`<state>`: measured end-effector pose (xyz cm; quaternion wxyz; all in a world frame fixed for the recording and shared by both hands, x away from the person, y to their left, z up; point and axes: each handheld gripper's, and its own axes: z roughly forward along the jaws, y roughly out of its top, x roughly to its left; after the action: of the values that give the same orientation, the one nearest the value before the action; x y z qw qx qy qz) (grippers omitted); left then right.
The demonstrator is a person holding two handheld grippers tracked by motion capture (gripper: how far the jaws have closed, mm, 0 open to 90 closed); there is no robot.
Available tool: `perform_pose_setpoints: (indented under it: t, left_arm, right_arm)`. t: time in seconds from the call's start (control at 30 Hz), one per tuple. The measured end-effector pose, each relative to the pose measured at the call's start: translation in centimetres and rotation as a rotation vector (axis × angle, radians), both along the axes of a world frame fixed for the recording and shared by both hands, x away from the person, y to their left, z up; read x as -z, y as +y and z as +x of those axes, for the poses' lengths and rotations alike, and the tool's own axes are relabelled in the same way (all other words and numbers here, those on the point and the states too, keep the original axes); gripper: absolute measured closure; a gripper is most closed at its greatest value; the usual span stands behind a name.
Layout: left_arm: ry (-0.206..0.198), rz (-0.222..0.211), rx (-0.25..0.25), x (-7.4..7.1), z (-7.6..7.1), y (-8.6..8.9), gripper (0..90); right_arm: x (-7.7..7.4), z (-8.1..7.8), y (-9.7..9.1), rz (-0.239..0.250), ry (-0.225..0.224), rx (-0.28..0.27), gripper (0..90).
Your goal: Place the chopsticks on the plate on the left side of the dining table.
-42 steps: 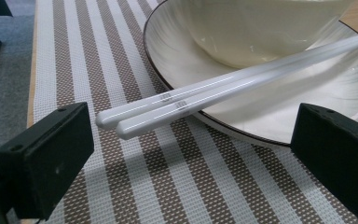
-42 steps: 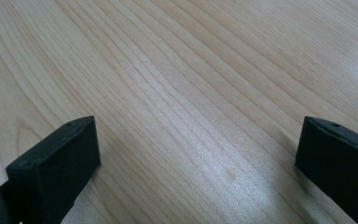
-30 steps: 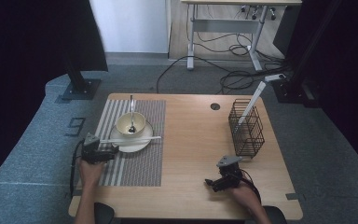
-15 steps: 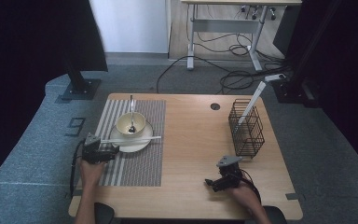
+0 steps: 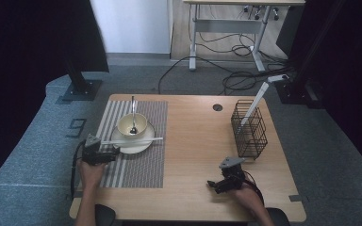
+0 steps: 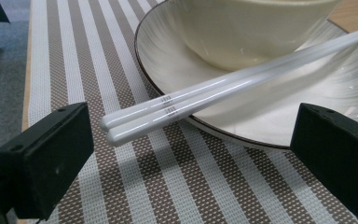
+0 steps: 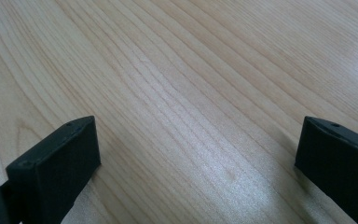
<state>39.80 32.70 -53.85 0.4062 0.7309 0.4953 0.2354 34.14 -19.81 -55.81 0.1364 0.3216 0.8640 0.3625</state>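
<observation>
Left gripper (image 6: 186, 154), jaws wide apart, has held its place over the last second at the butt ends of the white chopsticks (image 6: 223, 93), which lie across the plate (image 6: 307, 116) rim in front of the bowl (image 6: 242, 28); a grasp looks imminent. Right gripper (image 5: 219, 183), also spread, idles on bare table (image 7: 177, 93), well apart from the plate.
</observation>
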Motion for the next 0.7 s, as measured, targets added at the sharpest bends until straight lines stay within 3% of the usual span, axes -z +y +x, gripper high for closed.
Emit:
perform_pose_setpoints:
  t: [0.2, 0.33, 0.43, 0.7]
  left_arm:
    - [-0.028, -0.002, 0.005, -0.9, -0.6, -0.1, 0.0]
    - [-0.024, 0.000, 0.001, -1.2, -1.0, 0.1, 0.0]
    - [-0.039, -0.030, 0.018, -1.8, -1.4, -0.3, 0.0]
    - [-0.053, -0.054, 0.085, -3.1, -2.2, -1.8, 0.0]
  right_arm:
    - [0.0, 0.0, 0.0, 0.000, 0.000, 0.000, 0.0]
    - [0.0, 0.0, 0.0, 0.000, 0.000, 0.000, 0.0]
    - [0.0, 0.0, 0.0, 0.000, 0.000, 0.000, 0.0]
    - [0.0, 0.0, 0.0, -0.001, -0.001, -0.001, 0.0]
